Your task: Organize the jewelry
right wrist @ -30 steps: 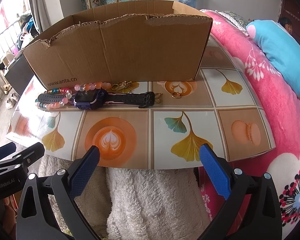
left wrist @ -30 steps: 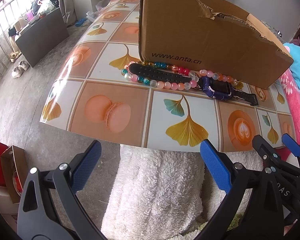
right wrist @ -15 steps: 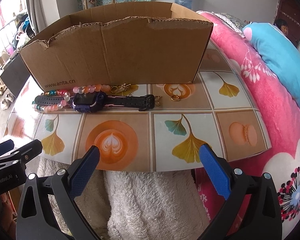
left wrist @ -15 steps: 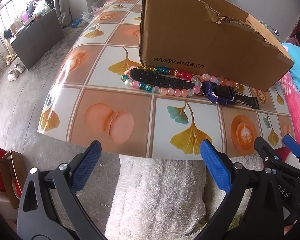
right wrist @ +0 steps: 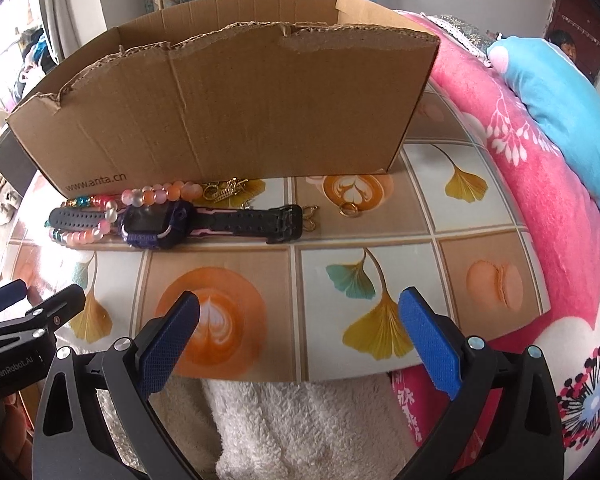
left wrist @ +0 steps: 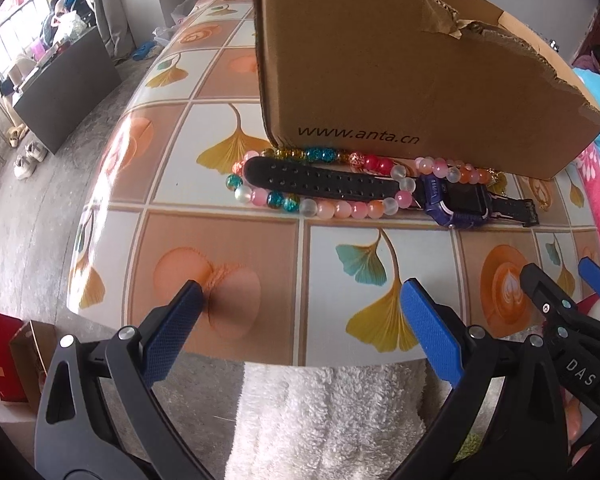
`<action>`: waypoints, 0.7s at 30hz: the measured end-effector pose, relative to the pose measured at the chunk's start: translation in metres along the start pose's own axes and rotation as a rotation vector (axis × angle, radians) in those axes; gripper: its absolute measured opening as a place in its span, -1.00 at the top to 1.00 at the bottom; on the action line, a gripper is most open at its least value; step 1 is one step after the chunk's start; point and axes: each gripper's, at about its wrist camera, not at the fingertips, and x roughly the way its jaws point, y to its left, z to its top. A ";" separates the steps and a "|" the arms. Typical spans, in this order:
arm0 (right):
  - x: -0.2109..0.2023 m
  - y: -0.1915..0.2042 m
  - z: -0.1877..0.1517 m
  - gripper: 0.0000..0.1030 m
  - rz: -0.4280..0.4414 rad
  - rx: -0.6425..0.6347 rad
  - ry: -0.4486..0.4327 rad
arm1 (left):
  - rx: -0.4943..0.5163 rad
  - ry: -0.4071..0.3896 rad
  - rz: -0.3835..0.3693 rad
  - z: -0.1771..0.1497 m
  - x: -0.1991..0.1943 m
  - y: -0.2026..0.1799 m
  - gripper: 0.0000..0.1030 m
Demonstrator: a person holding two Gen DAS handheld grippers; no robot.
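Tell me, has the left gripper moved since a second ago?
Yes. The left gripper has advanced toward the cardboard box, its fingertips now over the table edge.

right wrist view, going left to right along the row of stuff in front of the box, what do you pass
bead bracelet → watch → gold chain → watch buckle → gold clasp → gold ring

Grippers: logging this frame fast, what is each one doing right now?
Left gripper: open, holding nothing, short of the watch.
Right gripper: open, holding nothing.
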 end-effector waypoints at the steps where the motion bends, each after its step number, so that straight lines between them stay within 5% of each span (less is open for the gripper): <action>1: 0.003 -0.001 0.002 -0.89 0.001 -0.002 0.002 | 0.014 0.000 0.007 0.002 0.002 -0.001 -0.86; 21: 0.031 -0.020 0.014 -0.89 0.096 -0.065 0.061 | 0.139 -0.031 -0.025 0.008 0.010 -0.001 -0.87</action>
